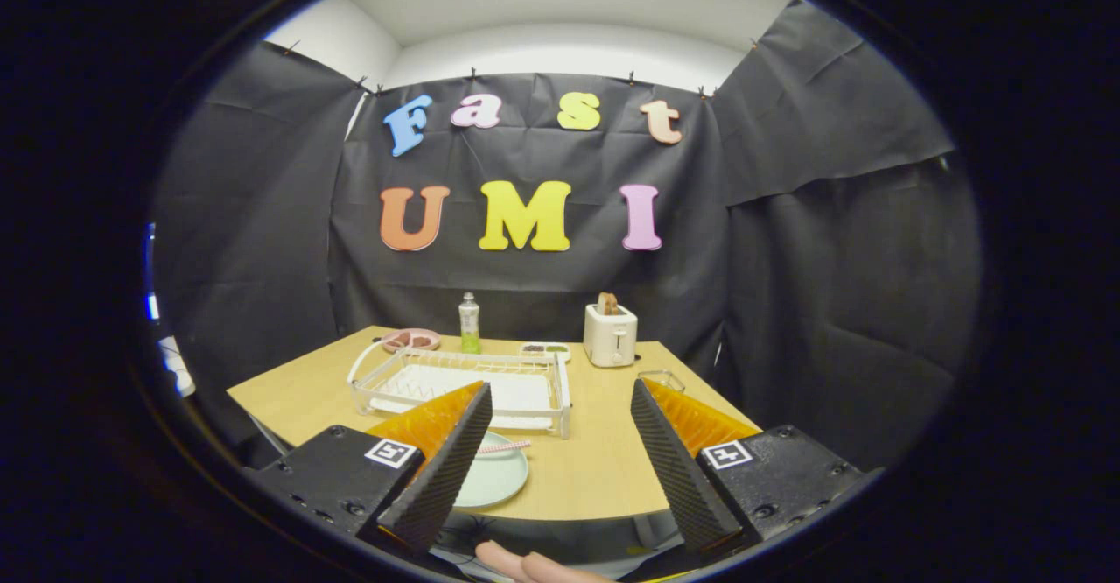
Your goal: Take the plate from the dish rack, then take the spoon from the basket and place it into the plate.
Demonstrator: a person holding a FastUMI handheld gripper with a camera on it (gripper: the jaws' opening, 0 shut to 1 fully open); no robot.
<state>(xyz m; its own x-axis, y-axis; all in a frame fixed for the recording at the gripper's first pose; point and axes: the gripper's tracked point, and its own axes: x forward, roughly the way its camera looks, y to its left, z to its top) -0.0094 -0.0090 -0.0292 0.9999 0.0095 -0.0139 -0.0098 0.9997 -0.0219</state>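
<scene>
A pale green plate (494, 475) lies flat on the wooden table (595, 460) near its front edge, partly hidden behind my left finger. A spoon with a pink striped handle (504, 447) rests on the plate, its bowl end hidden by that finger. Just beyond the plate stands the white wire dish rack (464, 382) with a white tray in it. My gripper (560, 469) is open, held back from the table edge, with nothing between its fingers. A small clear basket (661, 379) sits just beyond my right finger.
At the back of the table stand a pink divided dish (410, 339), a bottle of green liquid (470, 324), a small tray with dark and green bits (546, 350) and a white toaster (610, 334) with toast in it. A person's fingers (525, 565) show below the gripper.
</scene>
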